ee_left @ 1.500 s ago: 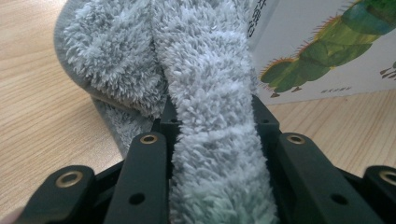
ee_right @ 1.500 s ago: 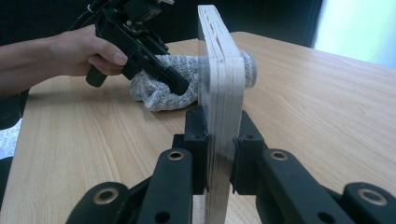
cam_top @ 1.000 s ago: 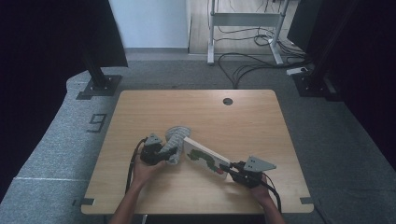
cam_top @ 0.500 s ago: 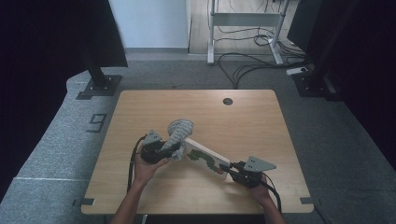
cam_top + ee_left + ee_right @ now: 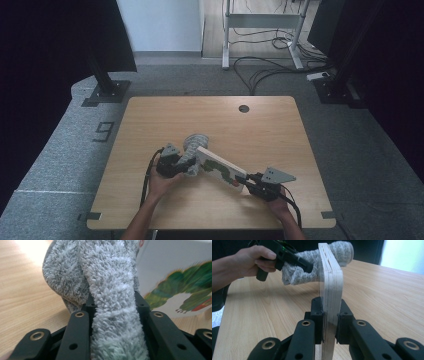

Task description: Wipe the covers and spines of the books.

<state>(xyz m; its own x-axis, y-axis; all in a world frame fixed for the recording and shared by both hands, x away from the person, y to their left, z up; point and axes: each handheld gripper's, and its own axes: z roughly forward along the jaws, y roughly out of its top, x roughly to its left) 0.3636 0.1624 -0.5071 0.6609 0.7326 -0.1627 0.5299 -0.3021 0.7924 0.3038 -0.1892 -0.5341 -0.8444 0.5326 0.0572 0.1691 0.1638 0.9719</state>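
Note:
A white board book (image 5: pixel 220 169) with a green caterpillar picture stands on edge across the wooden table (image 5: pixel 150 115). My right gripper (image 5: pixel 248 181) is shut on its near right end; in the right gripper view the jaws (image 5: pixel 329 312) clamp the book's thick pages (image 5: pixel 329 285). A fluffy grey cloth (image 5: pixel 194 145) lies against the book's far left end. My left gripper (image 5: pixel 182 165) is shut on the cloth (image 5: pixel 112 302), which bulges out between the jaws, with the book's cover (image 5: pixel 175 277) just to its right. The cloth (image 5: pixel 337 250) wraps over the book's far end.
A round cable hole (image 5: pixel 243 108) sits near the table's far edge. Beyond the table are grey carpet, a stand base (image 5: pixel 105 92) at the left, and loose cables (image 5: pixel 270 70) under a metal frame.
My left gripper has shifted slightly right and down with the cloth, which rubs along the book's far end. The right gripper and the book have stayed put.

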